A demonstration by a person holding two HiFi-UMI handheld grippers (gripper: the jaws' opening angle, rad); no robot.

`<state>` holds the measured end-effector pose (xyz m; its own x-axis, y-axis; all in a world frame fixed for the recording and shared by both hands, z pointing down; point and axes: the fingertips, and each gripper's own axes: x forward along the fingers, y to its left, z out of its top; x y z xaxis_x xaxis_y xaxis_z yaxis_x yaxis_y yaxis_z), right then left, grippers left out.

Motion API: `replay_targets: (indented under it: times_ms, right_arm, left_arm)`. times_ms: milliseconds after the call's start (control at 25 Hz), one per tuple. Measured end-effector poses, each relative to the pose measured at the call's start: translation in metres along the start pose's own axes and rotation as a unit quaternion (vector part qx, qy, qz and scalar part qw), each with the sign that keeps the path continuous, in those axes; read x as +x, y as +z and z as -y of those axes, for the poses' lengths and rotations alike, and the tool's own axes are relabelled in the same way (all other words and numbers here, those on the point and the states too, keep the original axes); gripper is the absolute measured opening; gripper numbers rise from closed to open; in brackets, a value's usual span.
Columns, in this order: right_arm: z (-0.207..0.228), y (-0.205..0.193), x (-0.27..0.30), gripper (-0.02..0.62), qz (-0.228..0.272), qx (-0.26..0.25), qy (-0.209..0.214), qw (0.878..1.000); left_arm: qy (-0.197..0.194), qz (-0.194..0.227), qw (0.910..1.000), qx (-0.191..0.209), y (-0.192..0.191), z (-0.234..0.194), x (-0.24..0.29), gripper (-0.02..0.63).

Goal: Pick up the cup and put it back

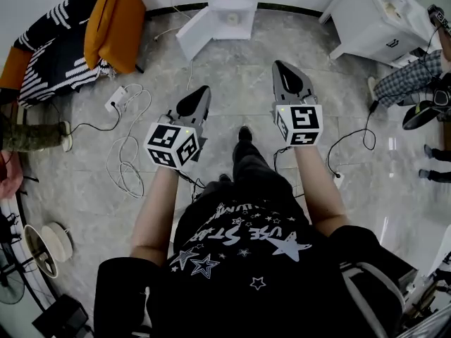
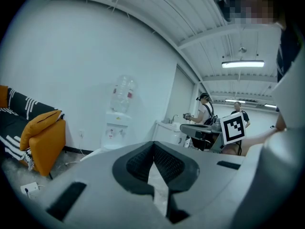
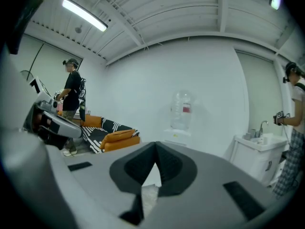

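No cup shows in any view. I stand on a grey tiled floor and hold both grippers out in front of me at about waist height. My left gripper (image 1: 204,90) is shut, its black pads meeting at the tips (image 2: 153,145) with nothing between them. My right gripper (image 1: 280,65) is shut too and empty, its pads pressed together (image 3: 156,145). Both point towards a white water dispenser (image 1: 229,9) against the far wall, with a clear bottle on top (image 2: 122,93) (image 3: 181,109). Each gripper carries a marker cube (image 1: 171,145) (image 1: 300,124).
A sofa with orange cushions (image 1: 113,23) stands at the left. A white sink cabinet (image 1: 373,20) is at the right, with people (image 1: 412,76) beside it. Cables and a power strip (image 1: 115,98) lie on the floor at left, a fan (image 1: 42,248) lower left.
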<state>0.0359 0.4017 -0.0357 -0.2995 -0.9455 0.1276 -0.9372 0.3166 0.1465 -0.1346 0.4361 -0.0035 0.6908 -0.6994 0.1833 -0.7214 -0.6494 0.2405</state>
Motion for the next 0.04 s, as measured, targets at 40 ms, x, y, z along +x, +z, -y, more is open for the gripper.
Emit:
replay_targets:
  times_ms: [40]
  right_arm:
    - [0.0022,0.0017,-0.0074,0.005,0.001,0.002,-0.007,1.000]
  left_arm:
    - [-0.003,0.003,1.0000,0.004,0.0030,0.0045,-0.0038,0.009]
